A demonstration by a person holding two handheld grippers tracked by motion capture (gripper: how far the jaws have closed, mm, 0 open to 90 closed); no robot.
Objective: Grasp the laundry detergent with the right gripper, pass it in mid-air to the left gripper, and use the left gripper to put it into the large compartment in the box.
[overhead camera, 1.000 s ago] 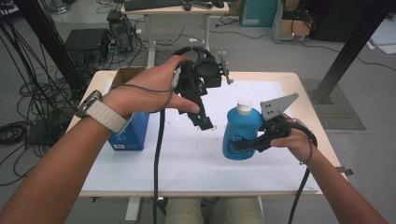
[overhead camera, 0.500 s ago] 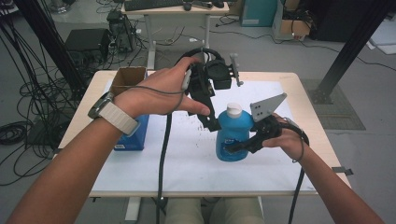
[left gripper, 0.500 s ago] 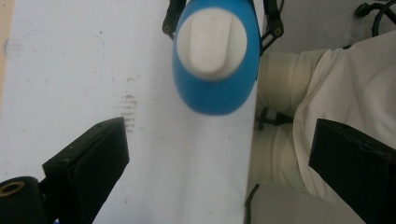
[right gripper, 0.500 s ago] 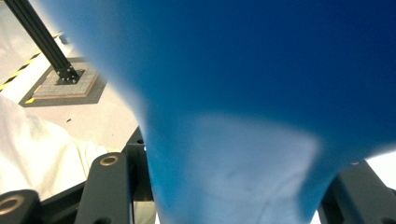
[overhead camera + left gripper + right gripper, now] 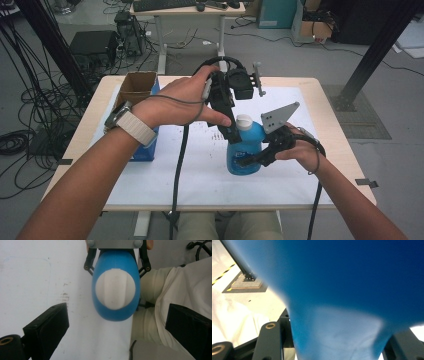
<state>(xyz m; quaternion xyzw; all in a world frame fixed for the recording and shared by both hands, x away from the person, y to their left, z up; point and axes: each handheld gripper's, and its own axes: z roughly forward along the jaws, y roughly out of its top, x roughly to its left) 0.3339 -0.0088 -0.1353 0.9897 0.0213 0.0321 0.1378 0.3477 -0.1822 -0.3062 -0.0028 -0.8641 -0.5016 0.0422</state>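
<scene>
A blue bottle (image 5: 245, 150) with a white cap (image 5: 243, 120) stands upright on the white sheet (image 5: 165, 170) that covers the table (image 5: 330, 125), a little right of the middle. The right gripper (image 5: 246, 161) comes from the right side and is closed on the lower body of the bottle; in the right gripper view the blue wall (image 5: 342, 302) sits tight between the two black jaws. The left gripper (image 5: 231, 131) is held above the bottle and points down at it, with its tip just beside the cap. In the left gripper view the cap (image 5: 115, 291) is seen from above, ahead of the jaws and between their lines; the jaws stand wide apart and touch nothing. The right gripper (image 5: 116, 257) also shows there, clamped on both sides of the bottle (image 5: 116, 307). A blue box (image 5: 145, 145) and an open carton (image 5: 136, 86) stand at the left part of the table, well apart from the bottle.
</scene>
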